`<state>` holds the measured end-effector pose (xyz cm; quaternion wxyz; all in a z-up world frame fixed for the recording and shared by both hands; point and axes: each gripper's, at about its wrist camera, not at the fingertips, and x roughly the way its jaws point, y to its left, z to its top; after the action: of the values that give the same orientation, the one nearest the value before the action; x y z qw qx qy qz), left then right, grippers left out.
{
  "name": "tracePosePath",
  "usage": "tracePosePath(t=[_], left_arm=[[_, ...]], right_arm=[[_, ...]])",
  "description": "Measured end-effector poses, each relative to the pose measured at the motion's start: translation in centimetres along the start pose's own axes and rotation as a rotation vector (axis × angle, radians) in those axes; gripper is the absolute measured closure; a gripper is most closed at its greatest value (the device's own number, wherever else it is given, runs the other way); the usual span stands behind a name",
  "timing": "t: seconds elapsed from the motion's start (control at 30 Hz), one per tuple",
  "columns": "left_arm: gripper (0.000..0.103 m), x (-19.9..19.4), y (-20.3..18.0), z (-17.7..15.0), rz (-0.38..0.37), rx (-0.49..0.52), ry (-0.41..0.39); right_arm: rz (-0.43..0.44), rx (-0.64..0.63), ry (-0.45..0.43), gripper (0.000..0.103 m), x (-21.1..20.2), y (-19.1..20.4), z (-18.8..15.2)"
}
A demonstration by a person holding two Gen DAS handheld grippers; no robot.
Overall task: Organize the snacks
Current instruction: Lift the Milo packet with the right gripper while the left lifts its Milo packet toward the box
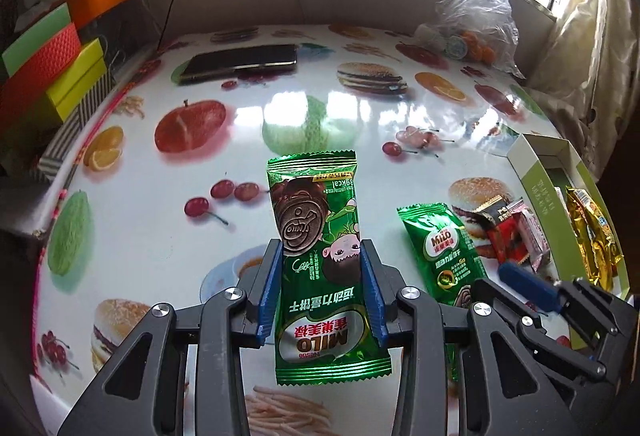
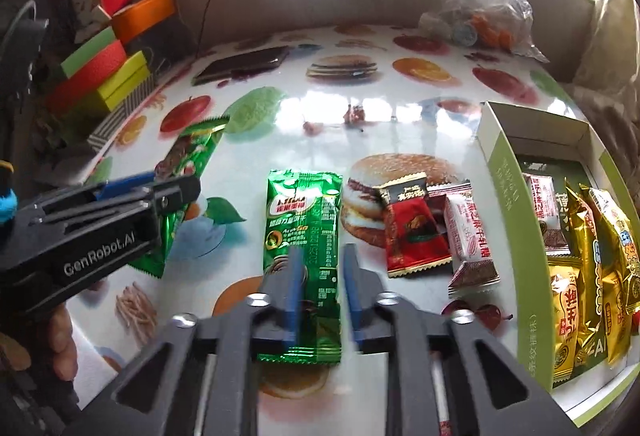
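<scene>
Left gripper [image 1: 322, 288] clamped on a lifted Milo packet [image 1: 320, 236], right gripper [image 2: 322, 290] jaws astride, perhaps pinching, the second Milo packet [image 2: 302, 236] on the table [image 2: 240, 163]: slippery foil, possible slip.

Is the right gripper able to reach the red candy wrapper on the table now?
Probably not directly: the right gripper is over the second green Milo packet. The red candy wrapper lies uncovered just beside it.

"MILO" on green packet [image 1: 324, 276]; "GenRobot.AI" on left tool [image 2: 166, 191].
</scene>
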<state>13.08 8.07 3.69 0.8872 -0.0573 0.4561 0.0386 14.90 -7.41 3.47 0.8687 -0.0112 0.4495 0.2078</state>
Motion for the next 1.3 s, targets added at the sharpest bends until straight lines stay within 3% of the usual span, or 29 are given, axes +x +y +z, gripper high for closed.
tracePosePath(t=[0.13,0.27,0.47,0.5,0.6,0.9,1.3], left_arm=[[0.064,0.4,0.2,-0.2,-0.009,-0.005,0.009],[0.064,0.6,0.5,-0.3,-0.009,-0.012,0.015],[0.064,0.6,0.8,-0.3,-0.007,-0.021,0.013],[0.064,0.7,0.8,-0.3,-0.004,-0.021,0.012],[0.064,0.6,0.8,-0.3,-0.006,-0.022,0.011],[0.064,0.1,0.9,-0.6,-0.010,-0.022,0.000],[0.064,-1.6,0.5,-0.9,-0.008,-0.010,-0.029]], right_arm=[[0.017,-0.008,0.008,0.050,0.5,0.3,0.3],[-0.015,-0.041,0.048,0.048,2.1,1.1,0.3],[-0.080,-0.108,0.049,0.049,2.9,2.1,0.6],[-0.084,-0.118,0.047,0.055,2.9,2.2,0.6],[-0.084,-0.128,0.041,0.062,2.9,2.5,0.5],[-0.060,-0.113,0.024,0.068,2.4,2.5,0.5],[-0.053,-0.095,-0.025,0.069,0.3,2.7,0.6]])
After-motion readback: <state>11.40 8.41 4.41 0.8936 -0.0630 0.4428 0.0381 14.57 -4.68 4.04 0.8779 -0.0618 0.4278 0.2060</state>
